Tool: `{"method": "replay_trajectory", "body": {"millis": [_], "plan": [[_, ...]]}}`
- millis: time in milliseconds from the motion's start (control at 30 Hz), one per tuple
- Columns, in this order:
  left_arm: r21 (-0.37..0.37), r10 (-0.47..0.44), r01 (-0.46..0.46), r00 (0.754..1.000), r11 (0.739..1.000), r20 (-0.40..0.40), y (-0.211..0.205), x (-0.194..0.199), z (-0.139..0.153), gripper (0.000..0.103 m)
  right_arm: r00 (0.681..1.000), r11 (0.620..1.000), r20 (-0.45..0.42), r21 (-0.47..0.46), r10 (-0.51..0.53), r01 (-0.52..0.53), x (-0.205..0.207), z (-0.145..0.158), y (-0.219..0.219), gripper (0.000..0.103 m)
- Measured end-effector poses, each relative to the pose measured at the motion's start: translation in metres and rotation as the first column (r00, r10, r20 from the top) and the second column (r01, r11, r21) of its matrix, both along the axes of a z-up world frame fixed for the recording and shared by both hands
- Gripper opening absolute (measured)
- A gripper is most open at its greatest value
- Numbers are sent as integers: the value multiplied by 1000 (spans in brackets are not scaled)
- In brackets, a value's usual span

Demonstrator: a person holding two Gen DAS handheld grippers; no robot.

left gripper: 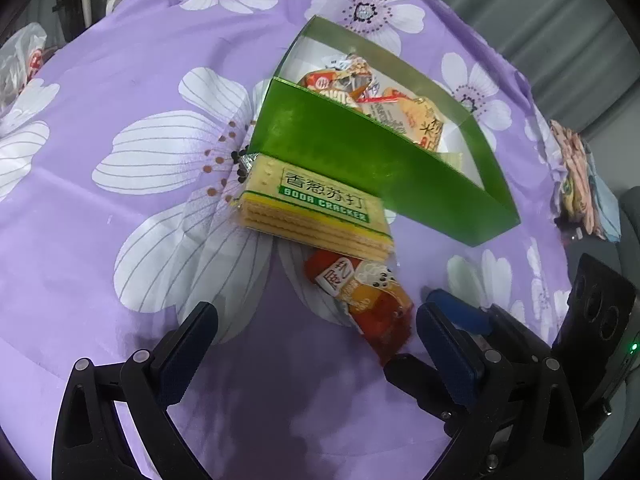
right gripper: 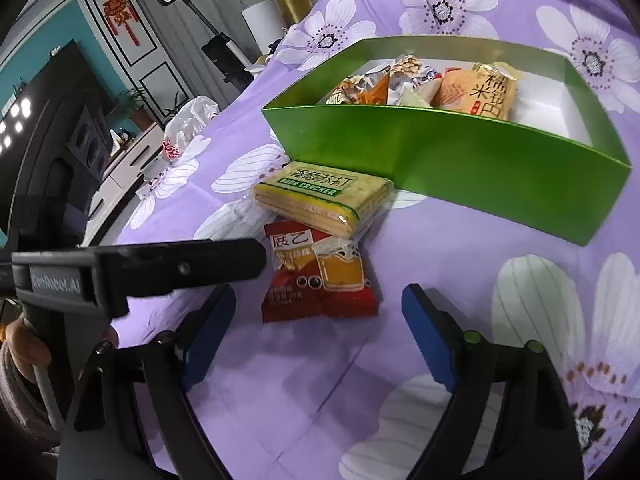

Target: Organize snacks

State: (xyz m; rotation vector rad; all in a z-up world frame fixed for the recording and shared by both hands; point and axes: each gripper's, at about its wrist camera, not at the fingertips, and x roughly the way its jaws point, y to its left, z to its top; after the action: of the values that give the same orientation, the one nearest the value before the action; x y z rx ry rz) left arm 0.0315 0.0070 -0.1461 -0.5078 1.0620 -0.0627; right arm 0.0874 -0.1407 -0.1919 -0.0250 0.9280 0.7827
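Note:
A red snack packet [right gripper: 320, 276] lies flat on the purple flowered cloth [right gripper: 440, 264], partly under a yellow soda cracker pack [right gripper: 320, 196]. Behind them stands a green box [right gripper: 460, 160] holding several wrapped snacks [right gripper: 476, 92]. My right gripper [right gripper: 320, 316] is open just above the cloth, its blue pads either side of the packet's near end, not touching it. My left gripper [left gripper: 316, 316] is open too, low over the cloth, with the red packet [left gripper: 360, 300] just ahead by its right finger. The cracker pack [left gripper: 316, 212] leans against the green box [left gripper: 360, 156]. One left finger [right gripper: 180, 268] crosses the right wrist view.
A crumpled plastic bag [right gripper: 188, 120] lies at the cloth's far left edge. A patterned bundle [left gripper: 580, 176] sits past the cloth's right edge. A blue pad [left gripper: 460, 312] of my right gripper is close beside my left one. A TV and low cabinet [right gripper: 124, 160] stand beyond.

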Motion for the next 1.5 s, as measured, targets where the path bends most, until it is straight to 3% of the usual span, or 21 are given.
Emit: {"method": "replay_trajectory", "body": {"millis": [300, 467, 667, 767, 933, 1200, 1500], "plan": [[7, -31, 31, 999, 1000, 10, -12, 11, -7, 99, 1000, 1000, -9, -9, 24, -24, 11, -9, 14, 84], [23, -48, 48, 999, 999, 17, -22, 15, -8, 77, 999, 998, 7, -34, 52, -51, 6, -10, 19, 64], [18, -49, 49, 999, 999, 14, -24, 18, -10, 57, 998, 997, 31, -65, 50, -48, 2, -10, 23, 62], [32, -52, 52, 999, 998, 15, -27, 18, -10, 57, 999, 997, 33, -60, 39, -37, -1, -10, 23, 62], [17, -76, 76, 997, 997, 19, -29, 12, -7, 47, 1000, 999, 20, -32, 9, -9, -11, -10, 18, 61], [50, -91, 89, 995, 995, 27, -41, -14, 5, 46, 1000, 1000, 13, 9, -19, 19, -39, -3, 9, 61], [123, -112, 97, 986, 988, 123, -52, -39, 46, 46, 995, 997, 88, 68, -36, 31, -66, 31, 5, 61]]}}
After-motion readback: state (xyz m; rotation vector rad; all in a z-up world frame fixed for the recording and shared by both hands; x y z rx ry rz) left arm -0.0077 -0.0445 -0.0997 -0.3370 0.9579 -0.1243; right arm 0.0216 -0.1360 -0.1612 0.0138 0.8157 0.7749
